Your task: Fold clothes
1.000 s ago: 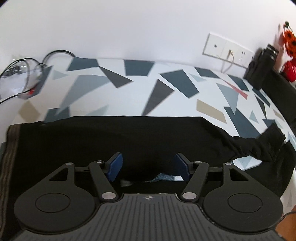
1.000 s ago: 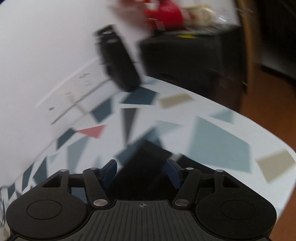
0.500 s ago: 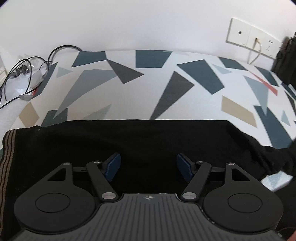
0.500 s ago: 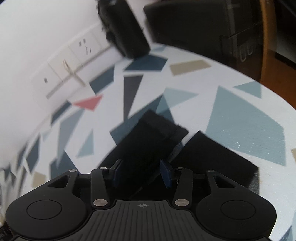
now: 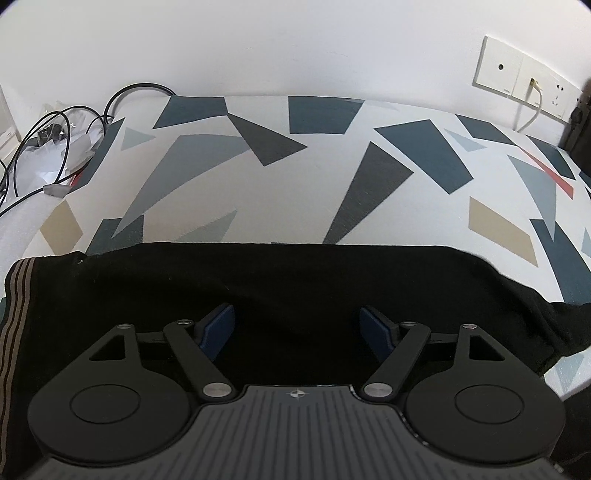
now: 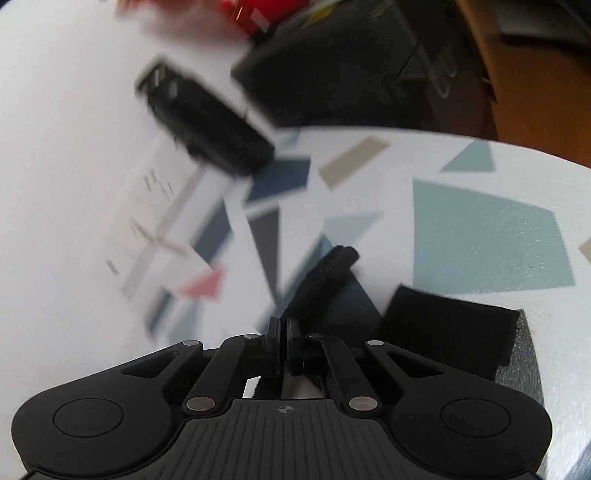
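Note:
A black garment [image 5: 295,280] lies spread on the patterned tablecloth [image 5: 295,184], with a brown-striped hem [image 5: 14,302] at its left end. My left gripper [image 5: 297,326] hangs over the garment's middle. Its jaws are opening, and the blue pads [image 5: 218,328] stand wide apart with only flat cloth under them. In the right wrist view my right gripper [image 6: 282,328] is shut on a black sleeve cuff [image 6: 325,280], which sticks out up and to the right of the fingertips. A second black cuff [image 6: 447,332] lies flat on the cloth to the right.
Black cables [image 5: 55,140] lie at the table's far left. White wall sockets [image 5: 517,81] sit on the wall at the right. A black box [image 6: 207,122], a dark case [image 6: 332,74] and something red [image 6: 266,11] stand past the table's far end. The table edge curves round at the right.
My right gripper has shut on the sleeve cuff that lay between its fingers and has rolled. My left gripper's jaws have widened, and it has shifted left along the garment.

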The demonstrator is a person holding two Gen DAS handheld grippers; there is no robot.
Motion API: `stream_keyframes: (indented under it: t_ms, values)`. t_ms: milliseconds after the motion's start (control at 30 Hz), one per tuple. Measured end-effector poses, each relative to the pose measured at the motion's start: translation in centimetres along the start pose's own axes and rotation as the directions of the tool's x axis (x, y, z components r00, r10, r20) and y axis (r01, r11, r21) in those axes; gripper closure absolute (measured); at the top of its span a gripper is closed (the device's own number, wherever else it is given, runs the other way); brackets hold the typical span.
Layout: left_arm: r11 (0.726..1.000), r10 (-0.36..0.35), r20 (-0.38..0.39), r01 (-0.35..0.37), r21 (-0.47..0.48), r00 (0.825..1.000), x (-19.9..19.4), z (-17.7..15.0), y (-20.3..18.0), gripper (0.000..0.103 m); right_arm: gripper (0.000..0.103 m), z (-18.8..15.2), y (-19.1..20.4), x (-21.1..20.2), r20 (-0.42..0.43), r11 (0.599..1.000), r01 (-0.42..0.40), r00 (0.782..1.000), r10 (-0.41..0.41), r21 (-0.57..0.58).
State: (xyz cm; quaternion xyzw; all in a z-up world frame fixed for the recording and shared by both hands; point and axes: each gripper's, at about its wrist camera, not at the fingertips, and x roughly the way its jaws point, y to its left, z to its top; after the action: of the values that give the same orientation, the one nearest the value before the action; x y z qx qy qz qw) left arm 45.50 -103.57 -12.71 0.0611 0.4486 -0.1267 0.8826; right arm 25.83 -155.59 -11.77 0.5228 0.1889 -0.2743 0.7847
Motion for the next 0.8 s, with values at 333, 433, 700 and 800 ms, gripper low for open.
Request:
stream_keyframes:
  t_ms: [333, 433, 700, 800]
  values:
    - [1.0, 0.006, 0.013, -0.006, -0.007, 1.0, 0.1, -0.1, -0.1, 0.025, 0.085, 5.3, 4.1, 5.1, 0.021, 0.996, -0.05, 0.998, 0.051, -0.068]
    - [1.0, 0.013, 0.014, -0.013, -0.015, 1.0, 0.1, -0.1, -0.1, 0.024, 0.076, 5.6, 4.3, 6.5, 0.063, 0.996, -0.013, 0.998, 0.018, -0.083]
    - [0.999, 0.037, 0.017, -0.036, -0.031, 0.999, 0.1, -0.3, -0.3, 0.02, 0.078, 4.1, 0.5, 8.0, -0.02, 0.998, 0.053, 0.998, -0.053, -0.02]
    - [0.998, 0.054, 0.011, -0.053, -0.044, 0.998, 0.1, -0.3, -0.3, 0.014, 0.078, 3.8, 0.4, 9.7, -0.024, 0.997, 0.066, 0.997, -0.067, -0.035]
